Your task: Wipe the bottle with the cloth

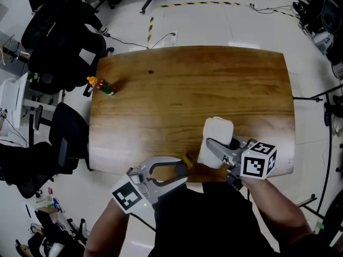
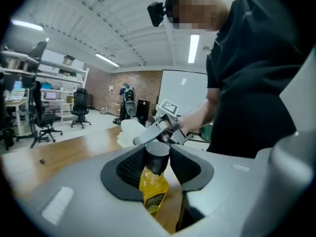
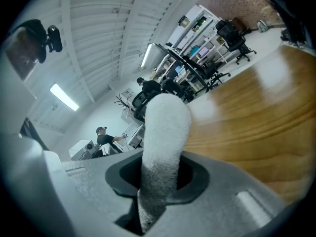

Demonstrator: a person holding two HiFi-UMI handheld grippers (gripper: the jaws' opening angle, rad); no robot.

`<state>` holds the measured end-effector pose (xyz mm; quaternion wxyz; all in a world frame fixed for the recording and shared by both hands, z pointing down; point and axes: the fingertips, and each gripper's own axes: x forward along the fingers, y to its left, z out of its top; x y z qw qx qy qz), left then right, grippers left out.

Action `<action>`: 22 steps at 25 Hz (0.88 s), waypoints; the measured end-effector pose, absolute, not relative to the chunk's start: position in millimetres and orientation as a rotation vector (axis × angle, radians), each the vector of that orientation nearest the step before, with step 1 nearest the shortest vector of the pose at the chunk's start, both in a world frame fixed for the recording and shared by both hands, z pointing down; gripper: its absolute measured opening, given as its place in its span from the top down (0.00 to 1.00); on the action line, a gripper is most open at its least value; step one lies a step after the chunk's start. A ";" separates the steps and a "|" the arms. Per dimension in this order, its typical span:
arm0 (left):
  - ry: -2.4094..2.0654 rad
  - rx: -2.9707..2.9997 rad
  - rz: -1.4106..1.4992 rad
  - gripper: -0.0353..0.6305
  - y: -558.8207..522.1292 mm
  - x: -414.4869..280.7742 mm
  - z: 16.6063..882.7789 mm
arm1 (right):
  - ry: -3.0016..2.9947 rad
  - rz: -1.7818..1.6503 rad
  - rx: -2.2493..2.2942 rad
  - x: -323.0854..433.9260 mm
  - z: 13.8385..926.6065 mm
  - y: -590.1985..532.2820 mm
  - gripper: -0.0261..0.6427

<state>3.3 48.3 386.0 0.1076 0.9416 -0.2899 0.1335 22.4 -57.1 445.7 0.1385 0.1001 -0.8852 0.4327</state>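
Observation:
A small bottle (image 2: 154,179) of yellow liquid with a black cap sits between the pads of my left gripper (image 2: 158,161), which is shut on its cap end. In the head view the bottle (image 1: 187,159) pokes out of the left gripper (image 1: 184,167) over the table's near edge. My right gripper (image 1: 210,143) is shut on a folded white cloth (image 1: 216,136), which stands up out of its jaws just right of the bottle. The right gripper view shows the cloth (image 3: 163,142) clamped upright in the right gripper (image 3: 160,177). Cloth (image 2: 129,131) and bottle are close but apart.
The wooden table (image 1: 187,90) stretches away from me. A small sauce bottle (image 1: 102,84) with an orange cap lies at its far left corner. Black office chairs (image 1: 59,47) stand left of the table, and cables run over the floor beyond it.

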 end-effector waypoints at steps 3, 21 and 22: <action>-0.625 2.820 0.431 0.69 52.6 5.1 386.7 | -2.536 1.375 0.349 21.6 452.1 -61.0 0.84; 0.139 2.946 0.520 0.68 77.5 16.1 383.1 | -2.328 1.390 -0.119 -65.1 479.9 -5.8 0.84; 0.128 2.948 0.522 0.68 77.9 16.0 383.6 | -2.331 1.341 -0.123 -65.7 486.9 -3.3 0.84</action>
